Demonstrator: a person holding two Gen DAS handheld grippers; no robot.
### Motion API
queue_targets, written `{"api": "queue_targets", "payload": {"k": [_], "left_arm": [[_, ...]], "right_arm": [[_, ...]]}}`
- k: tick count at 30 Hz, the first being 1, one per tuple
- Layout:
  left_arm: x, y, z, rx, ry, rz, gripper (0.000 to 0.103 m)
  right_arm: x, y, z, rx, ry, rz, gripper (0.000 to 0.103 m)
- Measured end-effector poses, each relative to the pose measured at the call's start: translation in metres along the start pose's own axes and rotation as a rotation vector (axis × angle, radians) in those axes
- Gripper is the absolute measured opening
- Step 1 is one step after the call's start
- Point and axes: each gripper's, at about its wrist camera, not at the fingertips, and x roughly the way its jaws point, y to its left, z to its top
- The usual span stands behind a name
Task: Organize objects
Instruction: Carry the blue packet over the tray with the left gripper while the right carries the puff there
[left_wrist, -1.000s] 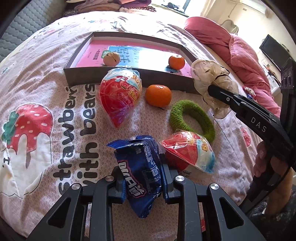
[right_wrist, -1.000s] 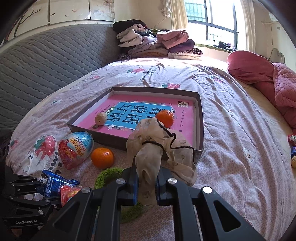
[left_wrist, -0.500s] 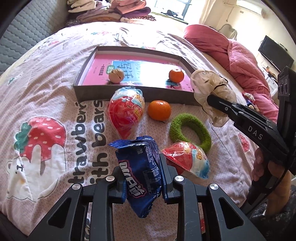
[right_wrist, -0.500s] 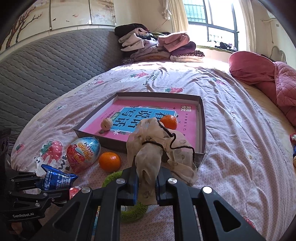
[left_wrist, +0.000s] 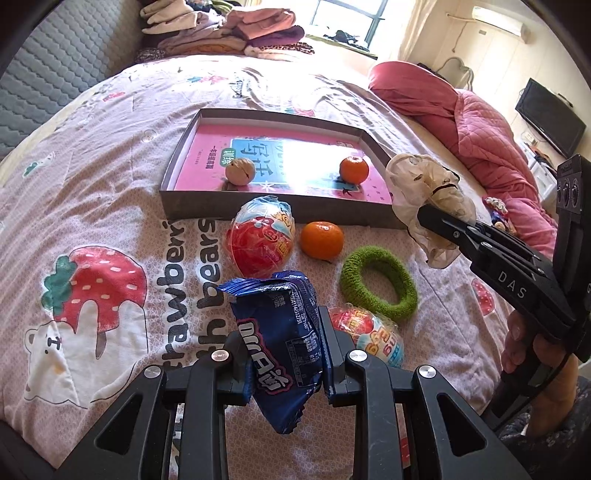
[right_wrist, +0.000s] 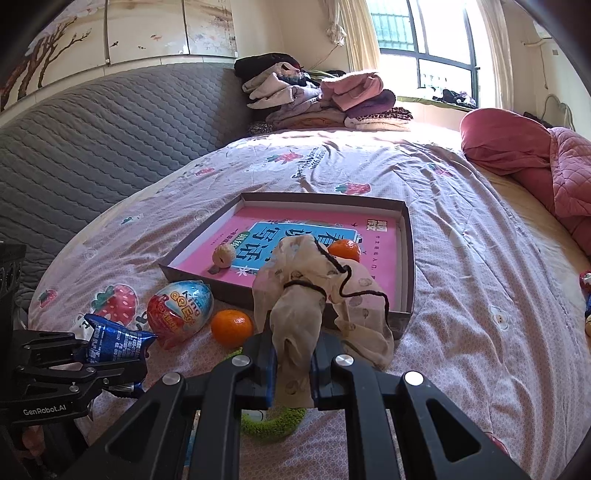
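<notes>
My left gripper (left_wrist: 284, 354) is shut on a blue snack packet (left_wrist: 279, 339) and holds it above the bedspread, short of the box. My right gripper (right_wrist: 293, 354) is shut on a beige drawstring pouch (right_wrist: 310, 291), held near the box's near right corner; it also shows in the left wrist view (left_wrist: 428, 195). The shallow grey box (left_wrist: 192, 201) with a pink book holds a walnut (left_wrist: 239, 171) and a mandarin (left_wrist: 354, 170). On the bed before it lie a red toy egg (left_wrist: 260, 236), a second mandarin (left_wrist: 321, 240), a green knitted ring (left_wrist: 378, 282) and another toy egg (left_wrist: 373, 334).
Folded clothes (right_wrist: 317, 99) are piled at the far end of the bed. A pink quilt (left_wrist: 480, 122) lies bunched at the right. A grey padded headboard (right_wrist: 92, 147) runs along the left. A TV (left_wrist: 550, 118) stands beyond the bed.
Both grippers have risen and drawn back from the bed with their loads; the box and loose items look smaller and farther. Grips are unchanged.
</notes>
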Motion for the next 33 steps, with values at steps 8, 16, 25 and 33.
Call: {"api": "queue_targets", "payload": {"k": [8, 16, 25, 33], "left_arm": [[-0.005, -0.002, 0.002, 0.007, -0.019, -0.001, 0.027], [-0.009, -0.004, 0.01, 0.015, -0.042, 0.0, 0.027], [-0.012, -0.008, 0.017, 0.034, -0.069, 0.007, 0.027], [-0.015, -0.012, 0.026, 0.047, -0.089, 0.001, 0.027]], "right_arm": [[-0.004, 0.003, -0.001, 0.001, -0.005, 0.007, 0.014], [-0.014, 0.011, 0.003, -0.005, -0.03, 0.019, 0.014], [-0.02, 0.017, 0.005, -0.007, -0.047, 0.025, 0.014], [-0.024, 0.019, 0.008, -0.001, -0.065, 0.029, 0.014]]}}
